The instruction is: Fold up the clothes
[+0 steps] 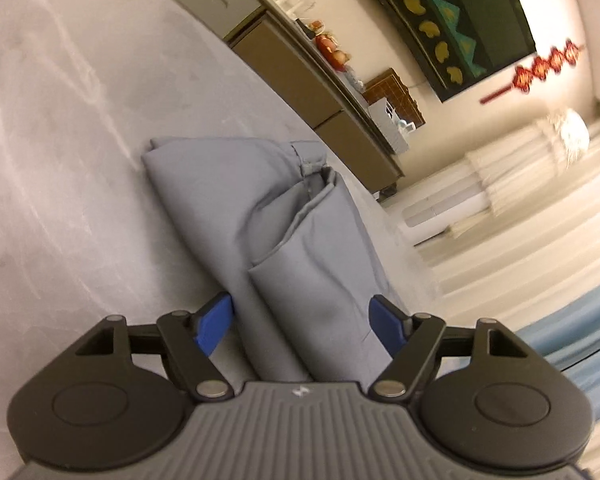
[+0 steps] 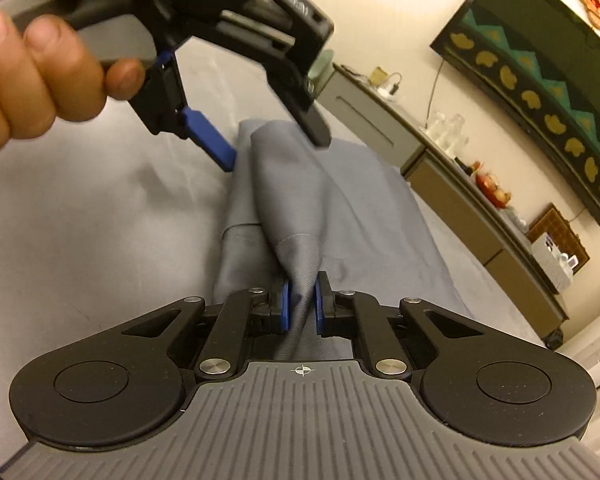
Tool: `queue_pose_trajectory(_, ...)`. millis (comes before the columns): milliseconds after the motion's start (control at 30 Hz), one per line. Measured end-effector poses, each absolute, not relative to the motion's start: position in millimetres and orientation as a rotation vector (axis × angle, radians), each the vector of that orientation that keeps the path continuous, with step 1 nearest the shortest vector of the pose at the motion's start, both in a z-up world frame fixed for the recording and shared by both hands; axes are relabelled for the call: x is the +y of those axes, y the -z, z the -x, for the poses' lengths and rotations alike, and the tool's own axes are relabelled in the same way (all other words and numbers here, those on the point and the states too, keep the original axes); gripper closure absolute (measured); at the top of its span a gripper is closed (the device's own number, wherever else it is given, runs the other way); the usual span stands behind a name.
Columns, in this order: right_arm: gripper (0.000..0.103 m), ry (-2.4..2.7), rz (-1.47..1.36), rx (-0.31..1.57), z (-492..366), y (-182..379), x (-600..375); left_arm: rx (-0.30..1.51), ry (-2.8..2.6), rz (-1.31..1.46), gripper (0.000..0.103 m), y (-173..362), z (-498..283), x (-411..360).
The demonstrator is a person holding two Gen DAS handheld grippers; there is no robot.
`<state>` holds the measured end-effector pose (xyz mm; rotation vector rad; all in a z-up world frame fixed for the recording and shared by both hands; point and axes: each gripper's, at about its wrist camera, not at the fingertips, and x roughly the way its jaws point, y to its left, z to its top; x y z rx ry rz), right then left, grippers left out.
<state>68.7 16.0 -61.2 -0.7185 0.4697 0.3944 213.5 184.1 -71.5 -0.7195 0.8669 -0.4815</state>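
Grey table, right hand-held gripper pinching garment

Warm, even indoor light; strong fisheye curvature at the edges; motion blur on the curtains and hand.

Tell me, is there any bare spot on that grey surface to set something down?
Yes. In the left wrist view, a wide bare stretch of the grey surface lies left of the grey garment. To the garment's right only a narrow strip remains before the edge. The middle is crowded: the left tongs straddle the garment, open, and the right tongs pinch a fold.
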Motion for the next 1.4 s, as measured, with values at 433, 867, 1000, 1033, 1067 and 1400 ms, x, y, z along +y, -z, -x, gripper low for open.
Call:
queue_pose_trajectory(433, 0.092, -0.388, 0.823, 0.431, -64, 66, 19, 0.821, 0.426, 0.535, 0.038, 81, -246, 208)
queue_pose_trajectory(867, 0.067, -0.436, 0.882, 0.383, -31, 76, 46, 0.731, 0.433, 0.557, 0.042, 54, -220, 209)
queue_pose_trajectory(1000, 0.058, -0.464, 0.656, 0.374, -5, 30, 7, 0.663, 0.512, 0.461, 0.042, 24, -193, 191)
queue_pose_trajectory(1033, 0.059, -0.455, 0.602, 0.371, -1, 21, -5, 0.687, 0.556, 0.411, 0.042, 24, -189, 179)
queue_pose_trajectory(1067, 0.060, -0.435, 0.545, 0.407, -3, 20, -17, 0.722, 0.558, 0.351, 0.040, 33, -188, 168)
queue_pose_trajectory(1400, 0.070, -0.383, 0.361, 0.631, 22, 49, -92, 0.859, 0.486, 0.315, 0.099, 77, -211, 170)
